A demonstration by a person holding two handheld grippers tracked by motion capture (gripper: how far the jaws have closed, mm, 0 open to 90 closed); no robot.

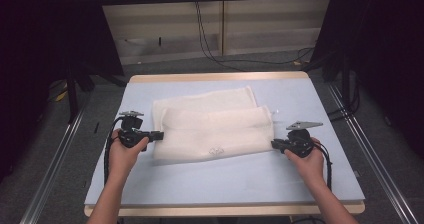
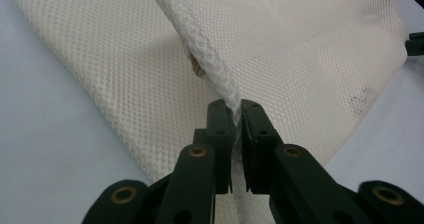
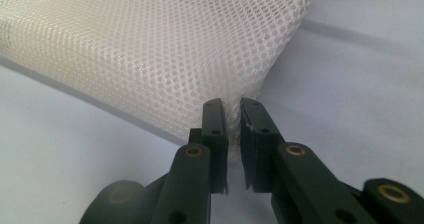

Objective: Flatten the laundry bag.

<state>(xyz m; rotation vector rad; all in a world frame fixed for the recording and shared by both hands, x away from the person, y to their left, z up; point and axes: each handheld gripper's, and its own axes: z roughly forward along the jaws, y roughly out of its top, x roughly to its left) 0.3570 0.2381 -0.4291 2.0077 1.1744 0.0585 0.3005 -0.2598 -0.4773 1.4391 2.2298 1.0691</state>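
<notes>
From the high view: cream mesh bag (image 1: 212, 126) lying flat on the light blue table (image 1: 230, 179), folded over so one layer sits on another. Left gripper (image 1: 159, 135) at the bag's left edge, right gripper (image 1: 274, 144) at its right edge, one hand behind each, fingers aimed inward at the cloth.

Left gripper view: fingers (image 2: 220, 121) clenched on the thick seamed edge of the upper layer, mesh pinched right between the pads and rising away from the tips. Lower layer spread out left of the fingers, flat on the table. Other gripper's tip just peeking in at the far right edge.

Right gripper view: fingers (image 3: 214, 119) clamped on the corner of the bag (image 3: 150, 54), a sliver of mesh squeezed between them. Rest of the bag fanning out ahead and to the left of the tips, bare table off to the right.
</notes>
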